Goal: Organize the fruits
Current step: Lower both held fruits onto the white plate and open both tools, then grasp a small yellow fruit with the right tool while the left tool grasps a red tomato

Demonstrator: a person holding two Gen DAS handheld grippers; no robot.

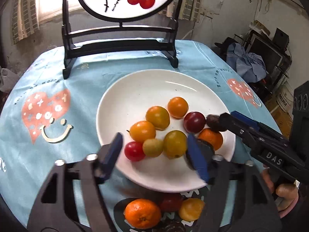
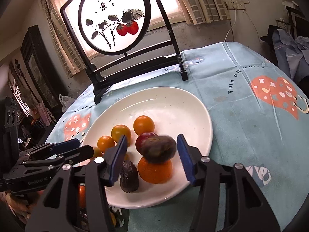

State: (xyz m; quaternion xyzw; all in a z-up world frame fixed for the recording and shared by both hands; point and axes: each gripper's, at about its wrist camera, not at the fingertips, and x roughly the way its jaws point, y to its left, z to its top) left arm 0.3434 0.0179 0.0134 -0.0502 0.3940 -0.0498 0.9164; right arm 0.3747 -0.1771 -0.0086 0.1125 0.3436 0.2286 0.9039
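While the white plate [image 1: 135, 89] sits on the bench under a pale blue cloth [image 1: 81, 89] printed with hearts, both tools hang over its near side. The right tool [image 2: 152, 158] has its blue fingers [image 2: 184, 154] spread wide, and a dark, blurred fruit [image 2: 157, 148] lies between them without touching either pad; it sits atop an orange mandarin [image 2: 155, 171] and against a dark red plum [image 2: 143, 141]. A second dark wrinkled fruit [image 2: 129, 176] stands on the plate just beside the mandarin. The left tool [image 1: 154, 152] is also wide, its fingers [image 1: 115, 150] framing a red cherry tomato [image 1: 134, 151], a small greenish fruit [image 1: 152, 147] and a yellow-green tomato [image 1: 174, 144], gripping none of them. Three orange-yellow tomatoes [image 1: 157, 117] lie farther in, close together. Below the plate's near rim, a dark dish [image 1: 120, 207] holds another mandarin [image 1: 142, 213], a reddish fruit [image 1: 171, 203] and a yellow one [image 1: 191, 208]. A black-framed round screen [image 2: 115, 19] painted with red fruit stands at the bench's far edge.
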